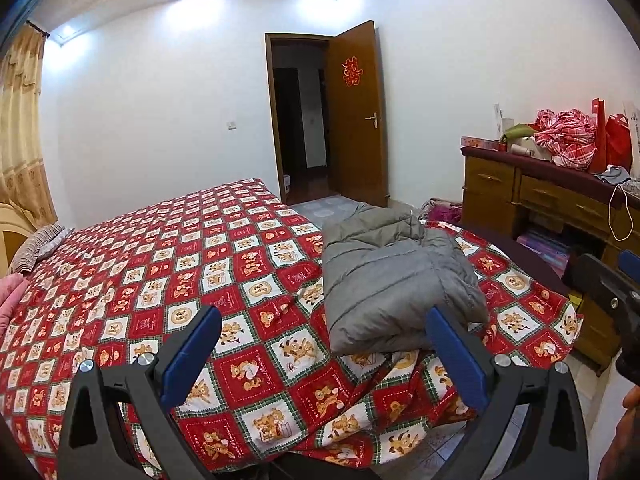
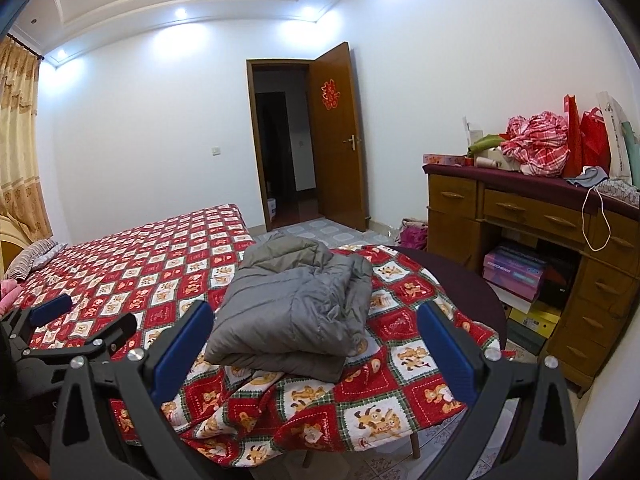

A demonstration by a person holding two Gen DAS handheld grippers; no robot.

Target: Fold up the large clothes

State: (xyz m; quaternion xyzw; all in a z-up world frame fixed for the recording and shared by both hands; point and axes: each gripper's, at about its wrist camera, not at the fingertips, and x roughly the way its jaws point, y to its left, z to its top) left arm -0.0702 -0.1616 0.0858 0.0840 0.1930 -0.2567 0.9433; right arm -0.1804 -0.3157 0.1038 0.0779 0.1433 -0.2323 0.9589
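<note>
A grey padded jacket (image 1: 396, 276) lies folded into a thick bundle on the red patchwork bedspread (image 1: 168, 256), near the bed's front right corner. In the right wrist view the jacket (image 2: 296, 304) sits just ahead, between the fingers' lines. My left gripper (image 1: 324, 328) hangs open above the bedspread, a little short of the bundle, holding nothing. My right gripper (image 2: 312, 324) is open too, with nothing between its blue pads (image 2: 180, 344). The right gripper (image 1: 608, 292) shows at the right edge of the left wrist view; the left gripper (image 2: 72, 320) shows low on the left in the right wrist view.
A wooden dresser (image 2: 532, 216) with clothes and red bags on top stands at the right, boxes (image 2: 516, 272) under it. A dark round table edge (image 2: 472, 280) sits under the bedspread corner. An open door (image 2: 336, 140) is at the back; a curtain (image 1: 20, 132) hangs on the left.
</note>
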